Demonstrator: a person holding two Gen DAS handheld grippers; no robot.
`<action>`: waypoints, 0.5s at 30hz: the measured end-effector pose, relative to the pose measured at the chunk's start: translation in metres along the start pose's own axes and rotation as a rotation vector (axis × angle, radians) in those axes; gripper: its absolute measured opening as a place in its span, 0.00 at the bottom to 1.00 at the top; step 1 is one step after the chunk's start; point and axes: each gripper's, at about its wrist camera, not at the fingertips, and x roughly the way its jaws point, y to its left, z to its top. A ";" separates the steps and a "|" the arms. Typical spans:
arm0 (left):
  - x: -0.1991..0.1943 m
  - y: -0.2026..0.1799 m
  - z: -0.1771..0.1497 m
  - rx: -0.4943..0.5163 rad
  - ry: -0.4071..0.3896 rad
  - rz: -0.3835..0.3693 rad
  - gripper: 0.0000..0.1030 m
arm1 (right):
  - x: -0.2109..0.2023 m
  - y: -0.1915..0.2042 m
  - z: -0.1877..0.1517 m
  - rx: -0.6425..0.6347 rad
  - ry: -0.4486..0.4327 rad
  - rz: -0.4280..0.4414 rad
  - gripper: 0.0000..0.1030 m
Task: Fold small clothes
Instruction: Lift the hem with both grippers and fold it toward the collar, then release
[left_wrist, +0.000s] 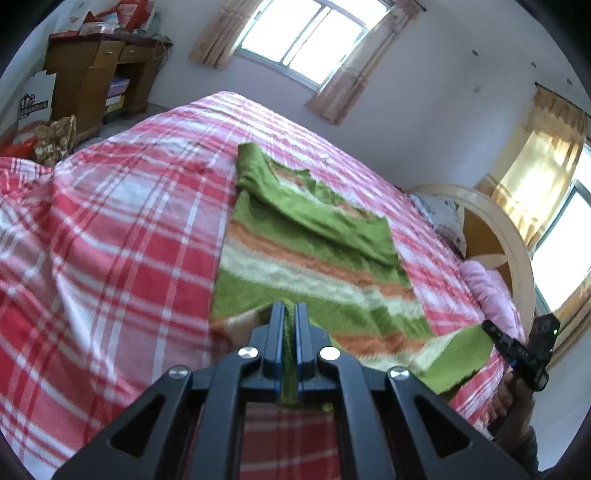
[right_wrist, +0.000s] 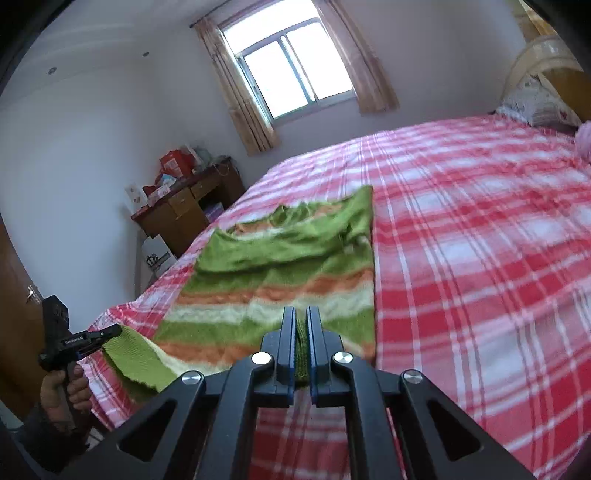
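A small green sweater (left_wrist: 295, 254) with orange and white stripes lies flat on the red plaid bed (left_wrist: 122, 236), its sleeves folded across the chest. My left gripper (left_wrist: 289, 314) is shut on the sweater's near hem and lifts that edge a little. My right gripper (right_wrist: 302, 317) is shut on the hem at the other bottom corner of the sweater (right_wrist: 280, 280). The right gripper also shows in the left wrist view (left_wrist: 491, 328), and the left gripper shows in the right wrist view (right_wrist: 110, 332), each pinching a raised hem corner.
The plaid bed (right_wrist: 480, 229) spreads wide around the sweater. A wooden desk (left_wrist: 92, 74) piled with boxes stands by the far wall under a window (right_wrist: 291, 70). A headboard (left_wrist: 498, 236) with pillows and a pink cloth (left_wrist: 487, 291) lies at the bed's head.
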 end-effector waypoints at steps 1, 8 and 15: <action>0.001 -0.001 0.005 0.003 -0.008 0.001 0.05 | 0.000 0.000 0.005 -0.004 -0.010 -0.004 0.01; 0.020 -0.015 0.036 0.024 -0.039 -0.016 0.00 | 0.009 -0.008 0.039 -0.015 -0.016 0.010 0.00; 0.021 -0.011 0.024 0.025 -0.011 -0.018 0.00 | 0.010 -0.010 -0.012 -0.014 0.199 0.012 0.50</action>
